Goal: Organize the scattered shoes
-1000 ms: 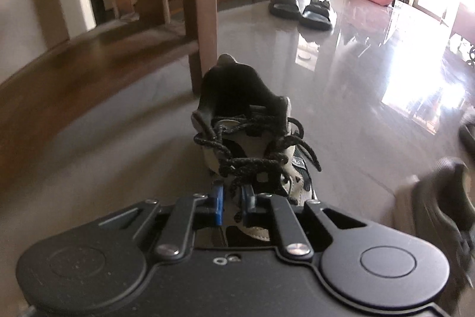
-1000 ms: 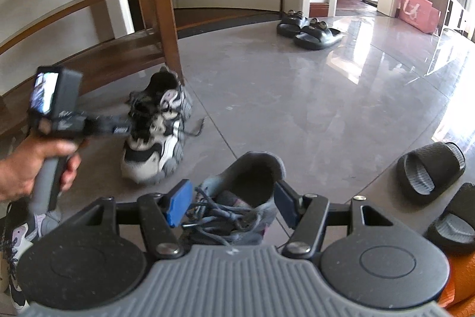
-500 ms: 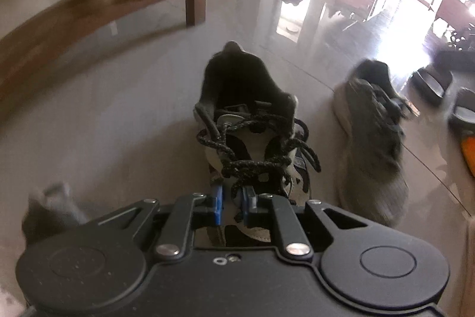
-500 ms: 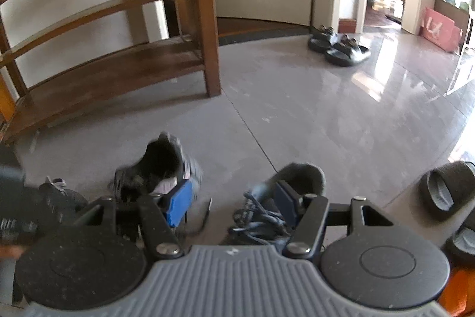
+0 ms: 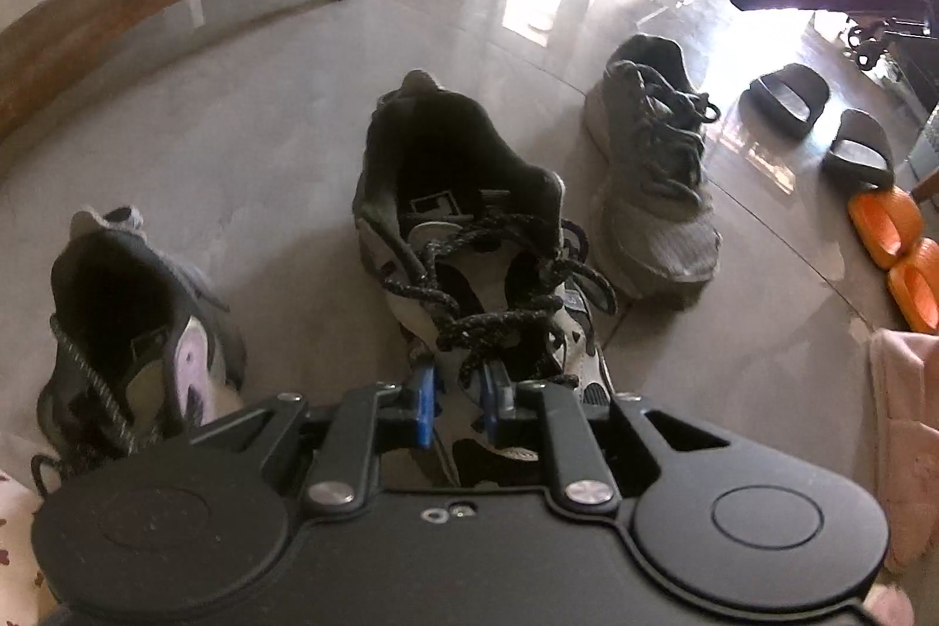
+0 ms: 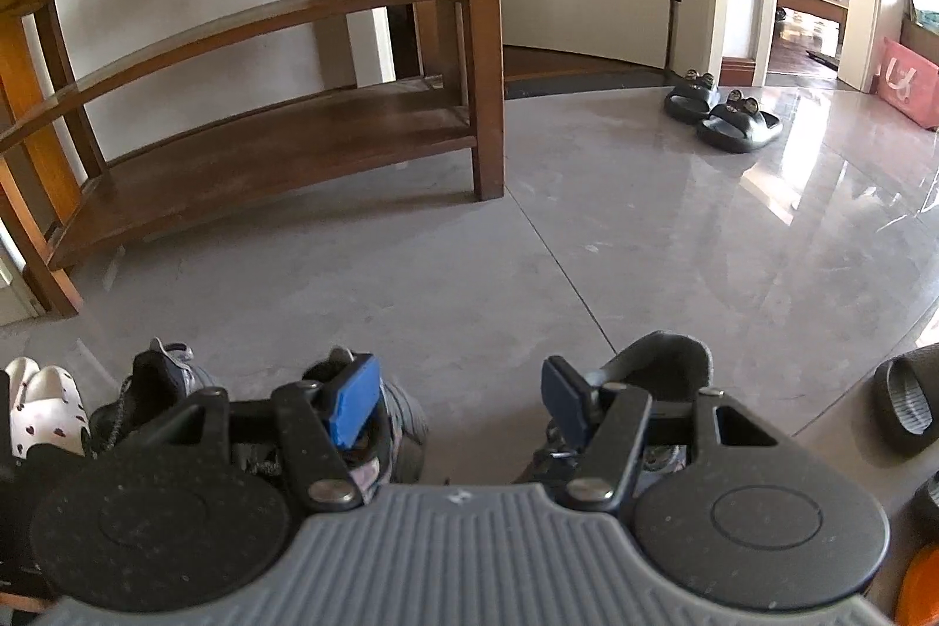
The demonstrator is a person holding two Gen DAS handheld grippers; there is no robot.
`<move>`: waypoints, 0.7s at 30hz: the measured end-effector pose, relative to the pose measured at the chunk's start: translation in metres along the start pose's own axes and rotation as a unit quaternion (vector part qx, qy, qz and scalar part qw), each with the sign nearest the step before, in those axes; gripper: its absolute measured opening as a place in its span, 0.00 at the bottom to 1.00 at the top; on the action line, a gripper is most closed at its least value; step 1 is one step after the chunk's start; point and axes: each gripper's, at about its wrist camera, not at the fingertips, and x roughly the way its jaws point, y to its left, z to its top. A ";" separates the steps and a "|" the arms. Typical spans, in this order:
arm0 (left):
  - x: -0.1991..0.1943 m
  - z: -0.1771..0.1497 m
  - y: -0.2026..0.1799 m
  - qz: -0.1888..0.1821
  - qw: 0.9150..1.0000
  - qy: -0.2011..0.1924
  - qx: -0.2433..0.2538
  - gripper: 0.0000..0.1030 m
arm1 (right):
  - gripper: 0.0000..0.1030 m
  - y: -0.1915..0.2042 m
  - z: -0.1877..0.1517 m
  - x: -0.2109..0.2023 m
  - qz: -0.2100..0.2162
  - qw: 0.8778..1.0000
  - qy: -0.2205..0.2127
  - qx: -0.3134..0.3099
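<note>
Left wrist view: we noted the left gripper pinched narrow on the toe end of a black-and-white sneaker, black speckled laces loose, heel pointing away. Its mate lay just left; a grey sneaker just right, on glossy grey floor tile.

Right wrist view: we saw the right gripper spread wide, holding nothing, above the floor between two sneakers. A wooden shoe rack stood ahead; dark slides sat near the doorway.
</note>
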 end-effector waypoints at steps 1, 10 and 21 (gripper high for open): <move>-0.005 -0.002 0.002 -0.003 1.000 -0.002 -0.003 0.15 | 0.63 -0.002 0.001 -0.001 -0.004 1.000 -0.002 0.004; -0.042 0.005 -0.001 0.010 0.996 -0.073 0.041 0.14 | 0.63 -0.021 0.005 -0.007 -0.044 0.998 -0.024 0.043; 0.017 0.121 -0.071 -0.074 0.987 -0.111 0.088 0.20 | 0.63 -0.059 -0.001 -0.010 -0.099 0.992 -0.034 0.063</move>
